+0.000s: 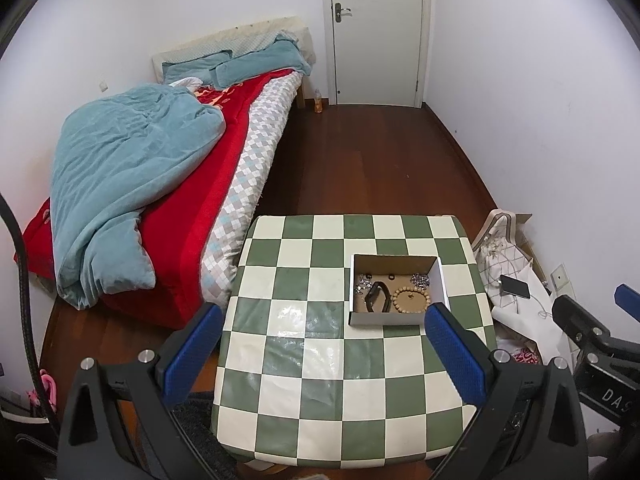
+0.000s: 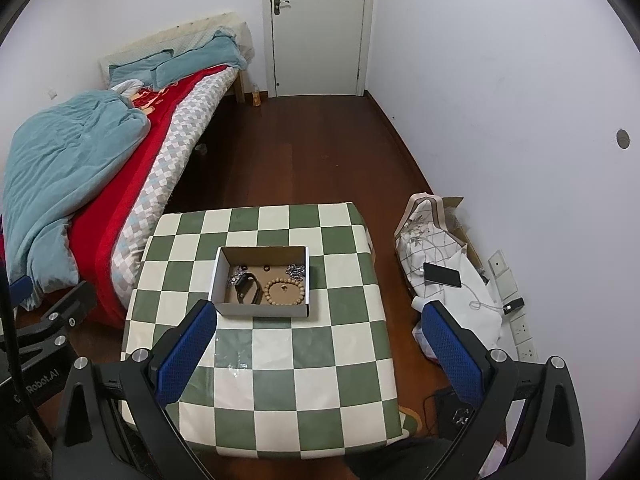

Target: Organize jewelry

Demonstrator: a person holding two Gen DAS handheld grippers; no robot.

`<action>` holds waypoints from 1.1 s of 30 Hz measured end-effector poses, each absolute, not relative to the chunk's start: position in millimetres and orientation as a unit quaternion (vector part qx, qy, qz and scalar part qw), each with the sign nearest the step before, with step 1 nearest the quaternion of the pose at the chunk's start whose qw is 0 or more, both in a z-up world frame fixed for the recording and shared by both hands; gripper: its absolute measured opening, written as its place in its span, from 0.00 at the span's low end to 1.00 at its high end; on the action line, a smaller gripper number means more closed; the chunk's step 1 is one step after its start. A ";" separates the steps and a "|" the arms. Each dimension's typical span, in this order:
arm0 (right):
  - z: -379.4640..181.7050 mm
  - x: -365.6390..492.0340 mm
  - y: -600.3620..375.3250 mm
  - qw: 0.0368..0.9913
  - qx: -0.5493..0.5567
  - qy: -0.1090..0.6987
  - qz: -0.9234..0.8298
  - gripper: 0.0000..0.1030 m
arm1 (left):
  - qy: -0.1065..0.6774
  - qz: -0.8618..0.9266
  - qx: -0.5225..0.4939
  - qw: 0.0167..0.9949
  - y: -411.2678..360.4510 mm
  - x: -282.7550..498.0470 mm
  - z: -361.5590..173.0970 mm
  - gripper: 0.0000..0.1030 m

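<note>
Jewelry sits in an open cardboard box [image 2: 262,280] on the checked bench [image 2: 320,380]: a light, stiff bead bracelet [image 2: 285,291] (pinch its rim) and slippery chains. Both hand-held grippers, left [image 1: 324,350] and right [image 2: 320,344], hover wide, empty.

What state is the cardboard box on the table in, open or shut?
Open. The cardboard box has no lid on it, and the bead bracelet, black band and small silver pieces lie in plain view on its floor.

Left gripper [image 1: 322,354]: black angular frame; blue textured pads [image 1: 450,354]; silver screws; right gripper [image 2: 320,350] alike, white lettering on the black bodies.
</note>
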State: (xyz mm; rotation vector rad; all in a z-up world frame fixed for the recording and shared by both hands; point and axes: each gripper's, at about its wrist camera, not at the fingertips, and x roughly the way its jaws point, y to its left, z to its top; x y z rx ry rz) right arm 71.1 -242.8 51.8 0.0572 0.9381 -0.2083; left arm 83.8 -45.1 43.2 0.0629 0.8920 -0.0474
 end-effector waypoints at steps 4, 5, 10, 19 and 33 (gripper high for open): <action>52.2 70.3 -242.7 0.887 0.029 0.450 -0.099 1.00 | 0.428 -0.023 0.031 0.903 -44.8 81.5 46.5 1.00; 52.4 70.7 -242.4 0.887 0.030 0.450 -0.099 1.00 | 0.428 -0.023 0.031 0.903 -44.9 81.4 46.7 1.00; 54.5 68.8 -241.6 0.888 0.031 0.448 -0.097 1.00 | 0.428 -0.023 0.034 0.903 -45.8 80.6 46.4 1.00; 55.5 66.8 -241.8 0.889 0.035 0.448 -0.095 1.00 | 0.423 -0.022 0.040 0.905 -47.2 77.4 51.4 1.00; 59.9 64.0 -241.0 0.891 0.041 0.443 -0.088 1.00 | 0.419 -0.019 0.042 0.907 -44.0 76.4 54.2 1.00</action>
